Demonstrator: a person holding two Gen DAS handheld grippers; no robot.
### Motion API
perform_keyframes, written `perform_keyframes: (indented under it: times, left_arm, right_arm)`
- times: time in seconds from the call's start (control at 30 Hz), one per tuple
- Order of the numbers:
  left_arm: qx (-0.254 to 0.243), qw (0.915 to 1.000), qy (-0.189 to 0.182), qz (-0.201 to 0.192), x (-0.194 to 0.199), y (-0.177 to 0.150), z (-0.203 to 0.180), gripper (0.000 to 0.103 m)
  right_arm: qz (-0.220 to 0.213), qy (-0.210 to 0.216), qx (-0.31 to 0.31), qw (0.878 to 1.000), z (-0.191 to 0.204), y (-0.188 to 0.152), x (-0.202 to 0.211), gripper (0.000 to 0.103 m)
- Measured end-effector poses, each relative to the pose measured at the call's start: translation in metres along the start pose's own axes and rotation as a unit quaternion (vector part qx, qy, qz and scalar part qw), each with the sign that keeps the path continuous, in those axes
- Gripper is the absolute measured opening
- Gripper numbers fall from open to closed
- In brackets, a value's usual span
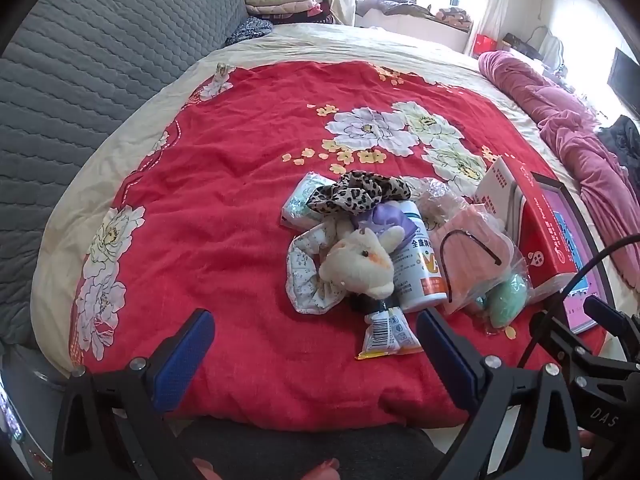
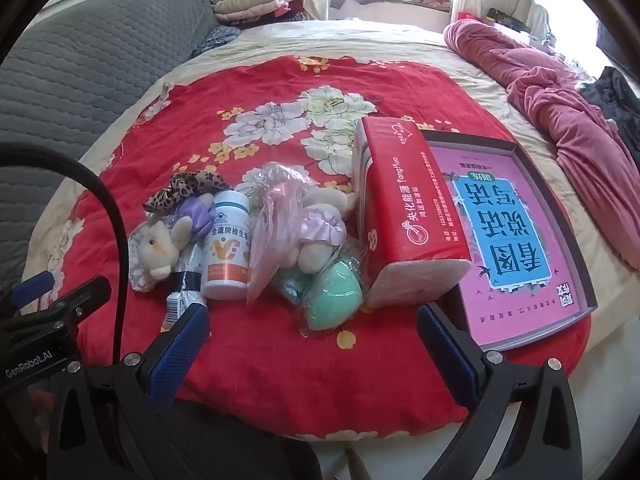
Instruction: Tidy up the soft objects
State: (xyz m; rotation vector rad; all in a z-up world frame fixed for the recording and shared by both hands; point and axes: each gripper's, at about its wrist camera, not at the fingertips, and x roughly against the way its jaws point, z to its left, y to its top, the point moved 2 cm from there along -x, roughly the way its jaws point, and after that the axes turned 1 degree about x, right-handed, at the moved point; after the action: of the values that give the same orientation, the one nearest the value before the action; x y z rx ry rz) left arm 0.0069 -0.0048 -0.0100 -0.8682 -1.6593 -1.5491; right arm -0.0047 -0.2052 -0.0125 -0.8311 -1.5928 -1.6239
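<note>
So the bed (image 1: 120, 168) is mostly covered by a red floral quilt (image 1: 224, 184), with loads of bare quilt on the left and the near hem right under both tongs. The book in its tray (image 2: 516, 236) and the red tissue pack (image 2: 404, 208) box in the right side. Pile in the middle: white bottle (image 2: 226, 248), plush toy (image 1: 360, 264), green sponge in a bag (image 2: 334, 300). Left tongs (image 1: 316, 356) and right tongs (image 2: 314, 344) both gape wide, empty, just short of the pile.
</note>
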Motion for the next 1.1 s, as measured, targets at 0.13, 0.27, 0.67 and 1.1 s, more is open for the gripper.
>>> perform_keyframes:
  times: [0.13,0.27,0.67,1.1]
  left_arm:
    - [0.0,1.0,-0.001,-0.003,0.002,0.001,0.002,0.101]
    - [-0.001,1.0,-0.003,-0.006,0.003,0.001,0.0,0.101]
    - [-0.001,0.9999,-0.003,-0.012,0.006,0.001,0.0,0.101]
    - [0.022,0.9996,-0.014,-0.007,-0.001,0.0,0.012,0.101]
  right_arm:
    - [0.0,0.002,-0.001,1.0,0.0,0.0,0.0,0.103]
    - [0.0,0.001,-0.001,1.0,0.0,-0.001,0.001,0.103]
    - [-0.002,0.0,-0.002,1.0,-0.001,-0.001,0.002,0.103]
    - [-0.004,0.007,-0.003,1.0,0.0,0.0,0.002,0.103]
